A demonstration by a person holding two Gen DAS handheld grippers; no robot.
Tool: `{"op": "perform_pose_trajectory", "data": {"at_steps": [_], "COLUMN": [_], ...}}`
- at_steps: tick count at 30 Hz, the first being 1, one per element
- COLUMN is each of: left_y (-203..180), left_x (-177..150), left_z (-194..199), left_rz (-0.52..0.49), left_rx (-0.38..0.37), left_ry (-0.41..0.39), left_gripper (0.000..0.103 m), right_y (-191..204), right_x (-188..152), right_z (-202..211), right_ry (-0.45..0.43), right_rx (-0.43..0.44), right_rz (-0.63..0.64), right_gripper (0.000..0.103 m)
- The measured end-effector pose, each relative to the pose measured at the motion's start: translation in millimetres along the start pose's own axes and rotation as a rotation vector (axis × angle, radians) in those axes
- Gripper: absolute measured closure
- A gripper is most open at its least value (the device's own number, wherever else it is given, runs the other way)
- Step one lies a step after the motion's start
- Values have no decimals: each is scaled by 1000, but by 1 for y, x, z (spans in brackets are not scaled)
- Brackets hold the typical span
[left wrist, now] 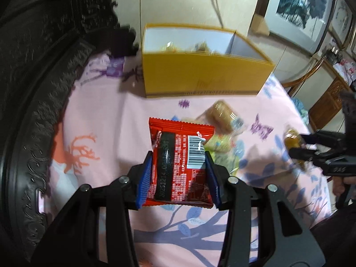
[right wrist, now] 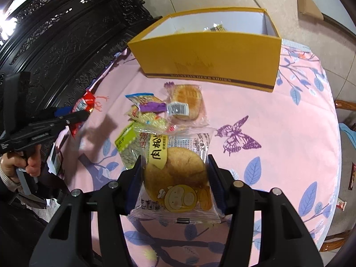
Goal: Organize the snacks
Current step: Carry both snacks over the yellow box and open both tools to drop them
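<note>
Left claw (left wrist: pixel 179 173) clamped across a red snack packet (left wrist: pixel 181 163); right claw (right wrist: pixel 174 180) clamped on a clear-wrapped bun (right wrist: pixel 175 173). Both held clear of the pink-clothed bench (right wrist: pixel 278 115), probably bound for the open yellow box (right wrist: pixel 209 51) behind the loose snack pile (right wrist: pixel 155 111).

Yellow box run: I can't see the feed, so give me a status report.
Left gripper shut on red packet. Right gripper shut on bun packet. Yellow box open, snacks already inside. Loose snacks between grippers and box.
</note>
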State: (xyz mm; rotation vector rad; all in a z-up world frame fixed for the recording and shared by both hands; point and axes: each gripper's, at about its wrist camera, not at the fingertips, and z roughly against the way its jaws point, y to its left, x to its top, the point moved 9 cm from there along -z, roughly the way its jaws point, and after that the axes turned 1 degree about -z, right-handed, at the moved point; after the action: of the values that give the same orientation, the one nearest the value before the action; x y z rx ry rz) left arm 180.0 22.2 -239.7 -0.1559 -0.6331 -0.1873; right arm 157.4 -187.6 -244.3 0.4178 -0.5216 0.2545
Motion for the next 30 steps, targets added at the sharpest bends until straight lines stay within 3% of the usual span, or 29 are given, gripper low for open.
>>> {"op": "perform_pose_trajectory", "data": {"at_steps": [7,14,19,25,26,27,28,29,30], "left_y": [-16,-32,-40,-47,-46,-43,-38,-35,-33], "left_x": [61,158,226,275,280,286,290,291,292], "left_z": [22,19,1,-26,-30,-34,-34,-31,-28], "left_rz": [-7,-1,-31,-63,-56,-45,-30,-18,-8], "left_rx": [-19,-40,-14,14,23,50,92,120,120], "left_ry": [-120,-237,-276,-283,-283,-281,-286,-298,-313], "left_gripper": [58,58,58,57,40,26,8,7,7], "right_y": [5,-9,-23,-33,-34,-37,-40,-45,-47], "right_x": [42,148,209,261,264,271,275,277,279], "right_z": [20,48,52,40,38,35,34,36,41], "right_ry": [-91,-284,-364,-407,-412,-413,-413,-419,-436], "right_rx": [-3,-57,-101,-150,-155,-160,-178,-194,-205], "right_rz": [29,21,39,75,76,72,59,42,24], "right_gripper": [48,48,48,47,47,38,22,17,3]}}
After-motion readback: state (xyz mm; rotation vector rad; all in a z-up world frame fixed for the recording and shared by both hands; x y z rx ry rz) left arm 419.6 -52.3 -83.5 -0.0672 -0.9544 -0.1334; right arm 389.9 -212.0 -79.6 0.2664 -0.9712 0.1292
